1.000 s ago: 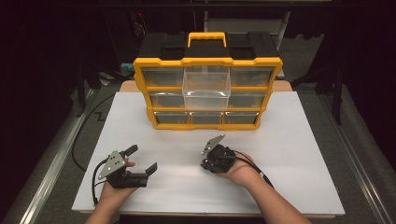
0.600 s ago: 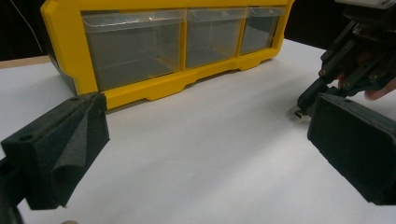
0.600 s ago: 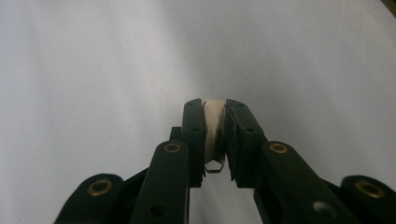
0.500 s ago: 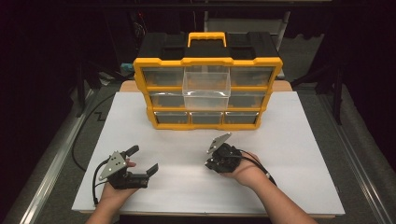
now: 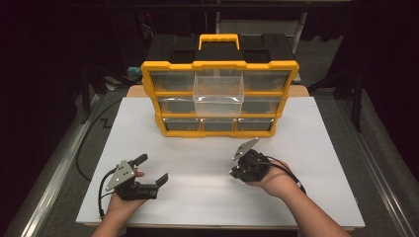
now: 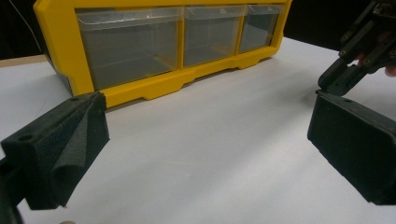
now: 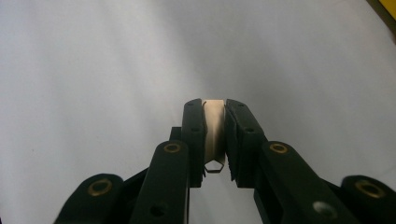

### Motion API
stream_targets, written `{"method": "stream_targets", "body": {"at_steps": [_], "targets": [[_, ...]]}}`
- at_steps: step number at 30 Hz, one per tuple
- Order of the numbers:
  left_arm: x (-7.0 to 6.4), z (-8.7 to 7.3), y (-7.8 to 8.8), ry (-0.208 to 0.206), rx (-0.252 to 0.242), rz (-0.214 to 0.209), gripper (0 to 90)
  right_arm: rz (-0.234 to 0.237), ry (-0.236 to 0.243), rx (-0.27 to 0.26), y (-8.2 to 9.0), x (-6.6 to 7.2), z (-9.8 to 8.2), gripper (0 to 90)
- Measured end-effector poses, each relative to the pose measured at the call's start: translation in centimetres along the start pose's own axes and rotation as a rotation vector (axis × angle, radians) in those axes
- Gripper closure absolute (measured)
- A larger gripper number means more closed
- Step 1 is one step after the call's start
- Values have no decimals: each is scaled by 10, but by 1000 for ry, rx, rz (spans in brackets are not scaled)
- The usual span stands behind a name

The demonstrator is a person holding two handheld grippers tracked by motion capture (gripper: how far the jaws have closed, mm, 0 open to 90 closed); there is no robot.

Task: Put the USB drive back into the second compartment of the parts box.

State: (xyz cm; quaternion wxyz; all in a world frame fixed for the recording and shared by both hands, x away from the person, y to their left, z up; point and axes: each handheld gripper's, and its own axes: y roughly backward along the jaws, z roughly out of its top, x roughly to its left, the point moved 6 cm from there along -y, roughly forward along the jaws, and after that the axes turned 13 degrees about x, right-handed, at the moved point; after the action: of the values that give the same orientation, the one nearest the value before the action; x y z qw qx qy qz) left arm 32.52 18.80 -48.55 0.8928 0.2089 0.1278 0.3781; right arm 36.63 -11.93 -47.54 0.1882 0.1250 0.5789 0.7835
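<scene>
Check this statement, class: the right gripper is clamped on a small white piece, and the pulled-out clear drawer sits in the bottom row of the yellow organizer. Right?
Not quite. The high view shows the clear drawer pulled out of the top row of the yellow organizer, not the bottom. The right gripper is indeed clamped on a small white piece.

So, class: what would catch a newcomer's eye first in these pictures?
The yellow and black drawer cabinet at the far edge of the white table, with one clear drawer pulled out of its top row. Nearer the person, the right gripper is shut on a small pale disc, while the left gripper is open over the table.
</scene>
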Motion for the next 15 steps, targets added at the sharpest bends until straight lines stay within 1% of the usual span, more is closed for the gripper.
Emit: {"method": "stream_targets", "body": {"at_steps": [9,11,13,15], "targets": [[-1,1,1,3,-4,-10,3,-10,-18,26,6,-7,-13,797],[-1,1,1,2,-3,-13,3,-5,-23,32,7,-8,-15,797],[-1,1,1,1,-5,-14,3,13,-28,40,9,-10,-16,797],[-1,0,1,1,0,-14,3,14,-25,45,10,-11,-16,797]]}}
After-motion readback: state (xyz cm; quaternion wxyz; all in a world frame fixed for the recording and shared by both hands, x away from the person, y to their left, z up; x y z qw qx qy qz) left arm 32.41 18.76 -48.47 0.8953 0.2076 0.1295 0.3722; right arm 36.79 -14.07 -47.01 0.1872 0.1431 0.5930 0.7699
